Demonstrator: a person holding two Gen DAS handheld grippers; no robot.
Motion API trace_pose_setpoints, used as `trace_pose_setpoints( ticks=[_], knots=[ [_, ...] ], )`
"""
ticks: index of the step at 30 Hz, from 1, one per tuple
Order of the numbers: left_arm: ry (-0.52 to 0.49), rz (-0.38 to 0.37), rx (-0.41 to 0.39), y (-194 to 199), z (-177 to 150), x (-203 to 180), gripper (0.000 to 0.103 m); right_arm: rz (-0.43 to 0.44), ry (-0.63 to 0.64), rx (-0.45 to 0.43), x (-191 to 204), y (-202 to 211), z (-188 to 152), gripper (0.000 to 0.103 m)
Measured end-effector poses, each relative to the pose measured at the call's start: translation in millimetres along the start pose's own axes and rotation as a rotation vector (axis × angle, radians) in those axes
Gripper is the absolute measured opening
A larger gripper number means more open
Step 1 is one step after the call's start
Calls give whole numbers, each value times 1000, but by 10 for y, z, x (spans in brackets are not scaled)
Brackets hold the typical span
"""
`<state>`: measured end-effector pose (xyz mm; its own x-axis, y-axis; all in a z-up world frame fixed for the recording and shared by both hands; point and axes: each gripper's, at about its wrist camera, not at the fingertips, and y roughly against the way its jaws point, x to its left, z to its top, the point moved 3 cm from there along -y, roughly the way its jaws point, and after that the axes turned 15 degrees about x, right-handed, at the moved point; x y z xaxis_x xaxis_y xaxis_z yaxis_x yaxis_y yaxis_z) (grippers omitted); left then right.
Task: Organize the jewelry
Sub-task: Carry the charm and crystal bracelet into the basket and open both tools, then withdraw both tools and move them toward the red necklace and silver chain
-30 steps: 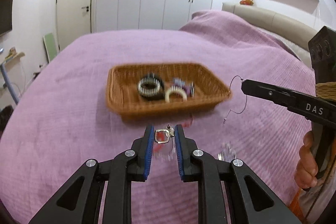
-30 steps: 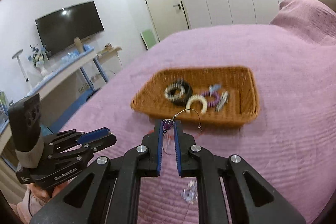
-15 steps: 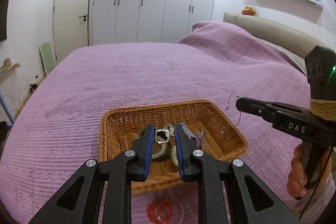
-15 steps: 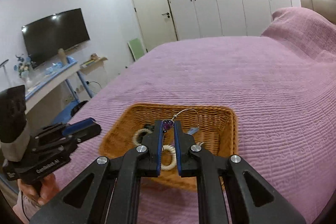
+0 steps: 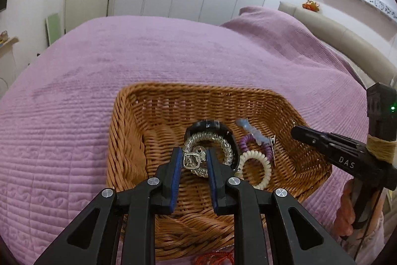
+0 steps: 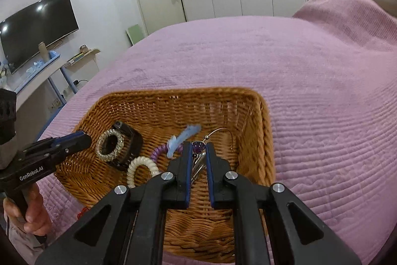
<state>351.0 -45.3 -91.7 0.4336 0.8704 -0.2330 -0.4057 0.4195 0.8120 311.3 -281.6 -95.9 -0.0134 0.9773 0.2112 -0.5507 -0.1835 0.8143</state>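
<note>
Both tools now hang over the basket, formerly short of it; left tool clenched on silver earring; right tool gripping purple-stone earring; basket floor directly beneath both.

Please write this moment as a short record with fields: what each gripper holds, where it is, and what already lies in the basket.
left gripper: shut on a square silver earring, above the basket
right gripper: shut on a purple-stone earring with a thin wire hoop, above the basket
basket: brown wicker, on the purple bedspread
basket contents: clear coil tie on a black band, cream coil tie, purple coil tie, pale blue clip
outside basket: something red at the near rim, unclear
</note>
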Motion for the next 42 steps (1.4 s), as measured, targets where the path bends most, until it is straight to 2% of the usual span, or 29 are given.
trace_pose_setpoints(
  ticks=[6, 11, 12, 13, 14, 16, 23, 29, 34, 37, 42],
  knots=[
    [31, -15, 18, -69, 3, 65, 20, 8, -20, 35, -38, -118, -38, 14],
    [57, -88, 19, -45, -19, 153, 23, 24, -33, 42, -66, -152, -58, 16],
    [59, -99, 15, -35, -21, 168, 31, 29, -34, 38, -71, -146, -69, 17],
    [60, -107, 6, -20, -23, 172, 47, 33, -33, 31, -79, -123, -84, 23],
    [64, -107, -3, 2, -29, 178, 56, 35, -32, 26, -75, -109, -86, 34],
    [62, -109, -18, 30, -37, 181, 56, 34, -29, 8, -73, -64, -97, 40],
    [79, -140, -44, 132, -82, 218, 56, 52, -49, -68, -112, 162, -91, 40],
    [49, -180, -114, 599, -254, 77, 56, 52, -42, -150, -28, 666, -190, 40],
    [11, -191, -154, 1063, -563, -78, 56, 56, -6, -187, 133, 1124, -471, 41],
    [-14, -188, -170, 1306, -749, -171, 56, 54, 12, -194, 204, 1324, -698, 48],
    [-53, -191, -188, 1643, -1062, -299, 59, 62, 30, -153, 317, 1445, -1112, 49]
  ],
)
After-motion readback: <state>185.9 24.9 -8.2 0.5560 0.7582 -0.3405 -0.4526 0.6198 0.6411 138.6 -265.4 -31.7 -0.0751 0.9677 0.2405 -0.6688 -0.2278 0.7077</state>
